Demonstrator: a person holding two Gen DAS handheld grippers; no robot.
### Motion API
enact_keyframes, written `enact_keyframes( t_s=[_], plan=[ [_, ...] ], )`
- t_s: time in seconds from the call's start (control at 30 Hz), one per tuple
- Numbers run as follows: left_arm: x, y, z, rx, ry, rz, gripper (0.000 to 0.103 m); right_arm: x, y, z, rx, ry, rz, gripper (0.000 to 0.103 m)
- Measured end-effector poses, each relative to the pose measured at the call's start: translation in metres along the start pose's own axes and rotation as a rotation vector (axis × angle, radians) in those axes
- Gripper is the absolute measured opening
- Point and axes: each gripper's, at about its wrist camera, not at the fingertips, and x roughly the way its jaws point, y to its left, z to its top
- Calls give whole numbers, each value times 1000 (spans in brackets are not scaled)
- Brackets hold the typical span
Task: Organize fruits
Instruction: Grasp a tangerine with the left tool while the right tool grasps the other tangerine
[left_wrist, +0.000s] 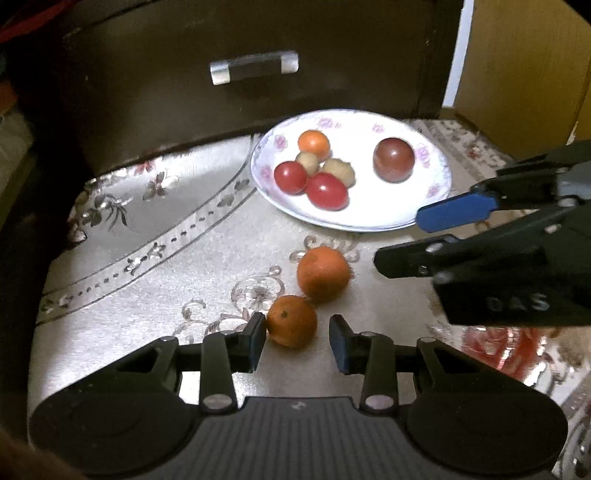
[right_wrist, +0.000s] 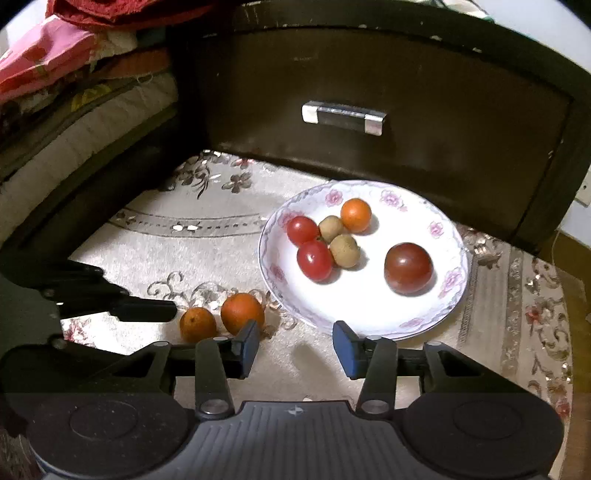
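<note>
Closing on the small orange (left_wrist: 291, 320) is the step in hand, judging by how the left gripper (left_wrist: 297, 338) stands: its jaws are spread wide and empty, with the fruit sitting just ahead of them, nearly touching the left finger and well clear of the right one. For a clean grip the gripper probably wants to slide a little forward and to the left, so the fruit sits centred between the pads before they close. The larger orange (left_wrist: 323, 274) lies just beyond, touching or almost touching the small one, so pushing too far forward could set it rolling across the tablecloth (left_wrist: 155, 266).

The right gripper (right_wrist: 295, 341) hangs open and empty too, over bare cloth near the plate (right_wrist: 424, 325), whose near rim lies just beyond its right finger. Seen from the left wrist camera it sits to the right of the two oranges, between them and the table's right side, so a lift straight up and then toward the plate looks like the safer line.

On the plate, two red tomatoes, two small brown fruits and a tiny orange cluster at the left, and a dark tomato (right_wrist: 408, 268) rests alone at the right; the near middle of the plate is free. A dark drawer front (right_wrist: 369, 92) stands close behind the plate's far rim, and the cloth's left edge falls away into shadow.
</note>
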Motion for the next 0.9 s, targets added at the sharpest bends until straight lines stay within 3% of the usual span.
enact_keyframes(
  t_s=[0.27,0.9],
  plan=[
    [6,2,2,-17,-5,-12,37,3,2,1,-6,10,30,44],
    [-9,21,-18,-31,13,2,37,30,18,6,20,8,109,44]
  ],
)
